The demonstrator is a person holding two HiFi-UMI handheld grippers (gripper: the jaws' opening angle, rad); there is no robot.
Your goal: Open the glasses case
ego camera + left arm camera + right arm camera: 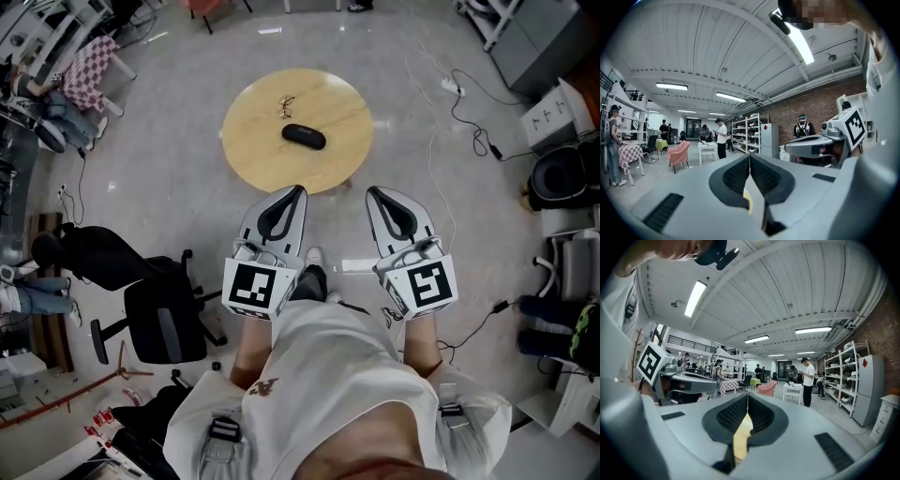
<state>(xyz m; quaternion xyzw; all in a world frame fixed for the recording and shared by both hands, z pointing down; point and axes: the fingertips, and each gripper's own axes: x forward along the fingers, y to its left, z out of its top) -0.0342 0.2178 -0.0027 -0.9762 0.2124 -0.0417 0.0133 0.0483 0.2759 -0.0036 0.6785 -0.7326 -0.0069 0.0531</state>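
Observation:
A black glasses case (304,136) lies shut on the round wooden table (253,150), with a pair of glasses (287,106) just beyond it. Both grippers are held side by side in front of the table's near edge, pointing level towards it and short of the case. My left gripper (299,190) has its jaws together with nothing between them, and in its own view the fingertips (750,156) meet. My right gripper (371,192) is likewise shut and empty, its tips (747,395) touching. The case does not show in either gripper view.
A black office chair (159,319) stands to the left of the person. Cables and a power strip (453,87) lie on the floor at the right. A seated person (56,94) is at the far left. A pink armchair (678,153), white table and shelves (752,133) stand further off.

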